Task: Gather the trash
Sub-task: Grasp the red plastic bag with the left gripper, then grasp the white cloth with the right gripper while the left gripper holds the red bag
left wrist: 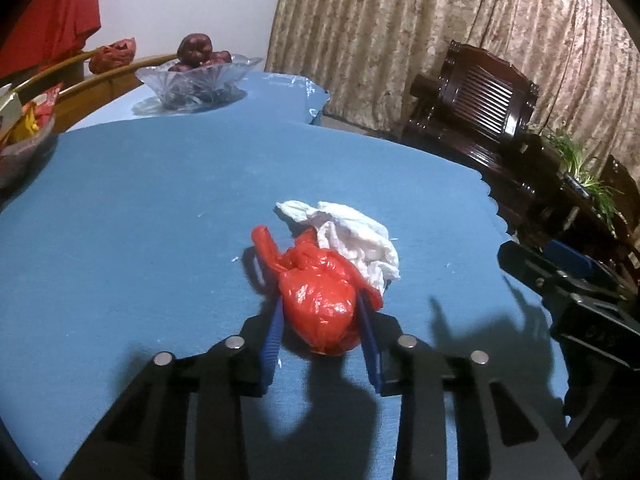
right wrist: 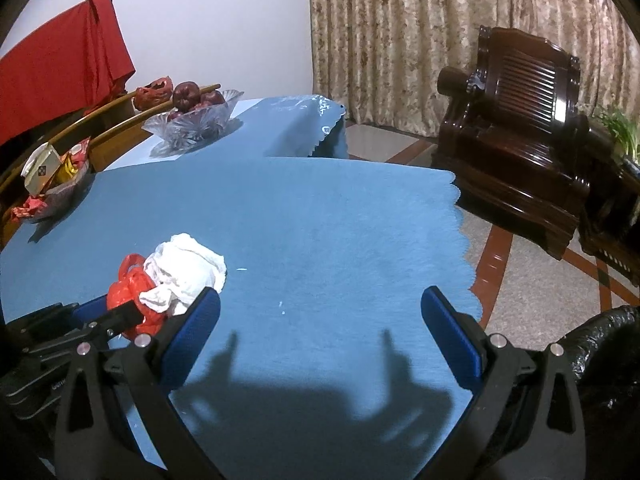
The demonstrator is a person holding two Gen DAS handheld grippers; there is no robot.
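Note:
A knotted red plastic bag lies on the blue tablecloth, with a crumpled white tissue resting against its far side. My left gripper has a blue pad pressed to each flank of the bag. The right wrist view shows the same bag and tissue at the lower left, with the left gripper around the bag. My right gripper hovers open over bare cloth to the right of the trash, with nothing between its fingers.
A glass bowl of dark fruit stands at the table's far end, and a dish of snack packets at the left edge. A dark wooden armchair stands beyond the right edge. Black bag plastic shows at the lower right.

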